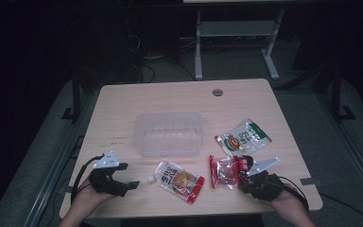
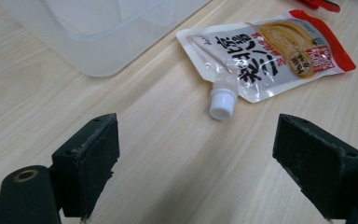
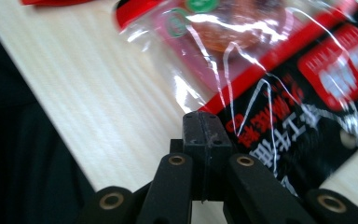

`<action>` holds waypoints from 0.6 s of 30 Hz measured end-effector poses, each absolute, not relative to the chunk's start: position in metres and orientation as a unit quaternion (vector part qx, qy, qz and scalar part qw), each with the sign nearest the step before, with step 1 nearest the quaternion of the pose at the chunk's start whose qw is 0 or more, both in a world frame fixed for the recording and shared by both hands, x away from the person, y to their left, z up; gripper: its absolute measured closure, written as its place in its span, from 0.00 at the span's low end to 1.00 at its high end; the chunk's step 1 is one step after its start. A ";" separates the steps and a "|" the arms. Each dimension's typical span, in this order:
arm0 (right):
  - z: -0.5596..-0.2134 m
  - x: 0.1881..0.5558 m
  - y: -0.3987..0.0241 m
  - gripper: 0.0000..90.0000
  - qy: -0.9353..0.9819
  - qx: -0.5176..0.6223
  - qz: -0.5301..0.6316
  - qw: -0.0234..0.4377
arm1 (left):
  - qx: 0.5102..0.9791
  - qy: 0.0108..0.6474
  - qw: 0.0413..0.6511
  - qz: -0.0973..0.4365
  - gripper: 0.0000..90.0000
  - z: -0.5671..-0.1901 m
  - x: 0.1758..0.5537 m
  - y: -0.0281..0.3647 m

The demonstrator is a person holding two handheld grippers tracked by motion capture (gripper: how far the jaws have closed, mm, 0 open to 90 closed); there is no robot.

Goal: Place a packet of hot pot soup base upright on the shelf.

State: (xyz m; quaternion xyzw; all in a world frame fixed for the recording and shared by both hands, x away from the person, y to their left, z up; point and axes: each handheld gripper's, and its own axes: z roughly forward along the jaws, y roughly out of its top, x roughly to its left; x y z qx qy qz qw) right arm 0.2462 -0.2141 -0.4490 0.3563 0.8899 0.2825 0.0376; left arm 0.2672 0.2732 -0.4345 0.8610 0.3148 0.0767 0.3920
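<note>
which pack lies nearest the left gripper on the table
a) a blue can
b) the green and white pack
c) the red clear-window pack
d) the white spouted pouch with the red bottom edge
d: in the high view the white spouted pouch lies just right of the left gripper, and in the left gripper view its cap points toward the open jaws.

My two handheld grippers are black. The left gripper and the right gripper each carry a pale grey three-cornered plate on top, and a black cable loops off each toward the near edge. Brass-ringed pivots sit at the linkage arms; the pads are matt, scuffed blocks.
</note>
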 end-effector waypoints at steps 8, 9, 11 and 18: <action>-0.449 0.256 -0.233 1.00 0.876 0.385 0.285 0.052 | 0.862 0.307 0.397 0.070 0.24 -0.431 0.263 0.267; -0.449 0.257 -0.234 1.00 0.872 0.390 0.292 0.047 | 0.861 0.307 0.399 0.070 0.27 -0.431 0.262 0.265; -0.447 0.257 -0.238 1.00 0.867 0.391 0.307 0.039 | 0.862 0.302 0.401 0.068 0.33 -0.429 0.261 0.262; -0.438 0.258 -0.254 0.83 0.841 0.414 0.345 0.048 | 0.867 0.274 0.414 0.046 0.66 -0.418 0.256 0.235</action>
